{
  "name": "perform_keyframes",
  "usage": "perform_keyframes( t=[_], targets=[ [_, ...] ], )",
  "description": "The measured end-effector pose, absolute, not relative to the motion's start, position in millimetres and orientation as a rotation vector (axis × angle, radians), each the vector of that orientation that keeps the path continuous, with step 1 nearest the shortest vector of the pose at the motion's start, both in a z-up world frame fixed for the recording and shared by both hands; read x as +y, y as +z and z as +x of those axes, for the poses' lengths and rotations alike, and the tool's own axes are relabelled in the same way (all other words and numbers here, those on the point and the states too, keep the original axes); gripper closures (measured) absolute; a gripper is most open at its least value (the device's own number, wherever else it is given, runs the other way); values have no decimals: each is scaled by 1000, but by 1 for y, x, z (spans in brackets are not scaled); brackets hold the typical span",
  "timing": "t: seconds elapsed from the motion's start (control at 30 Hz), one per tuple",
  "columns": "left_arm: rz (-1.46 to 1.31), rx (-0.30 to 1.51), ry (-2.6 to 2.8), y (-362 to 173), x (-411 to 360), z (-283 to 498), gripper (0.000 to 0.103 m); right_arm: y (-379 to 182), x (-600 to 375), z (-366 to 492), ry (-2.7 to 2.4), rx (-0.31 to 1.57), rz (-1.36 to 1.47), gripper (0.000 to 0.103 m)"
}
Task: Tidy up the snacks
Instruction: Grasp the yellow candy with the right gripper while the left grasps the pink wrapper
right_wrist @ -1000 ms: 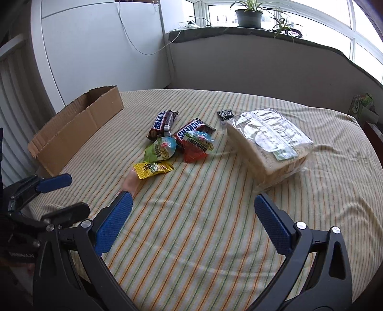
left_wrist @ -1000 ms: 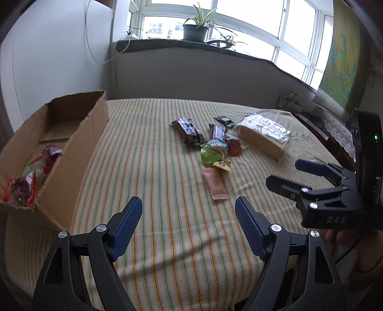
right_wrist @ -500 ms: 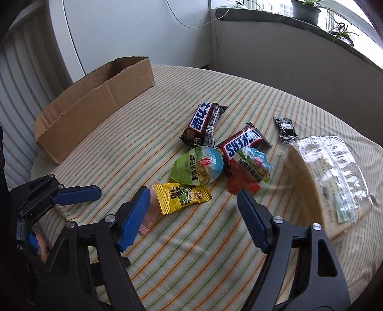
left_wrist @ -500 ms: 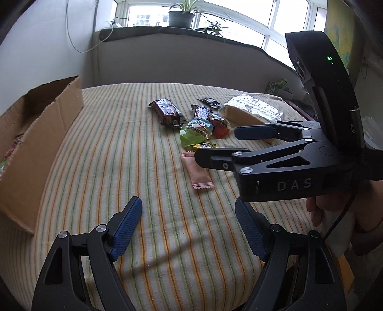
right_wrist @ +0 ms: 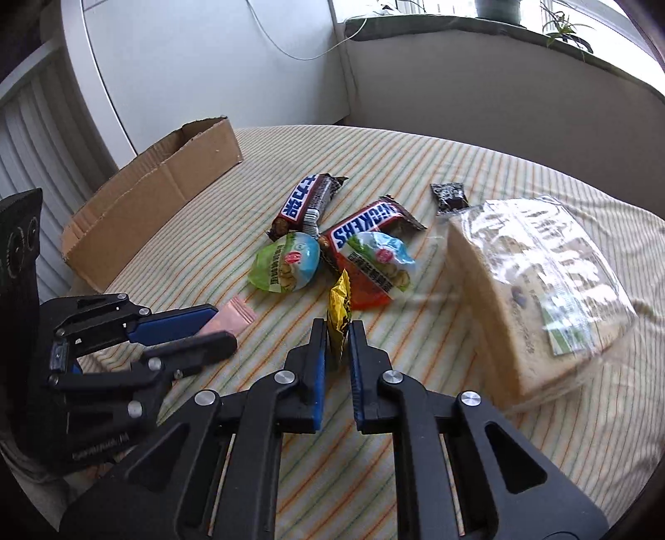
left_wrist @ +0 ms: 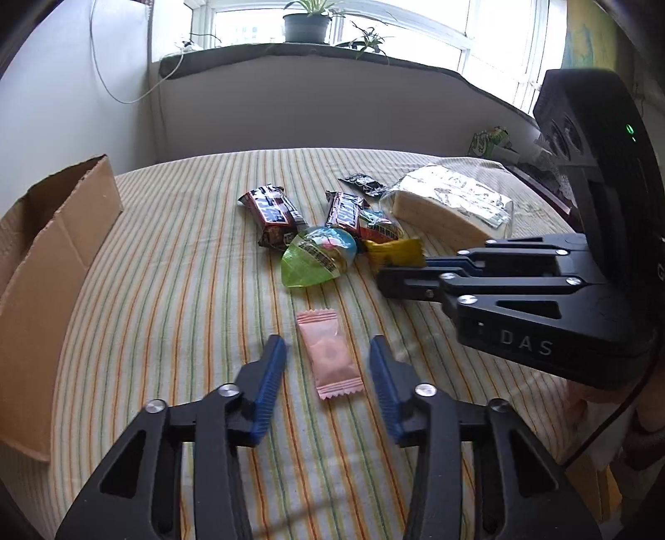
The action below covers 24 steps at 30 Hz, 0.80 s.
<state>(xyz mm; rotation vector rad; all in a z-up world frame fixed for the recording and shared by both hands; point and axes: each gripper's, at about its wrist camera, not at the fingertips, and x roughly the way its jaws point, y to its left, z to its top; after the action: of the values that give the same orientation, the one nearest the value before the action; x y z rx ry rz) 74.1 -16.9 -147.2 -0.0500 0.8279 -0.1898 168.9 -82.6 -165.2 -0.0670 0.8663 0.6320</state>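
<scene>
Right gripper (right_wrist: 337, 336) pinching yellow packet (right_wrist: 340, 309), seemingly lifted

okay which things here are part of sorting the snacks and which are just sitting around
Job: yellow packet in right gripper; pink packet between left gripper fingers; Snickers bars; green pouch; cardboard box.
Bystanders: potted plant; wall cable.

I see the cardboard box (left_wrist: 54, 266) at the table's (left_wrist: 174, 290) left edge, snack pile (left_wrist: 328, 232) at centre, bread bag (left_wrist: 453, 207) right of it.
</scene>
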Motion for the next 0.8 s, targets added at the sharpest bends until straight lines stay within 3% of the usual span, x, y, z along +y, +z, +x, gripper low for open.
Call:
perform_keyframes(
  t=[0.07,0.8],
  targets=[
    [-74,830,-195,-148,-13,78,86,-166,-89,167,628,859,-44,93],
    [-127,781,-232,-136,-12,61,87,-157,-118,129,524,767,48,93]
  ],
)
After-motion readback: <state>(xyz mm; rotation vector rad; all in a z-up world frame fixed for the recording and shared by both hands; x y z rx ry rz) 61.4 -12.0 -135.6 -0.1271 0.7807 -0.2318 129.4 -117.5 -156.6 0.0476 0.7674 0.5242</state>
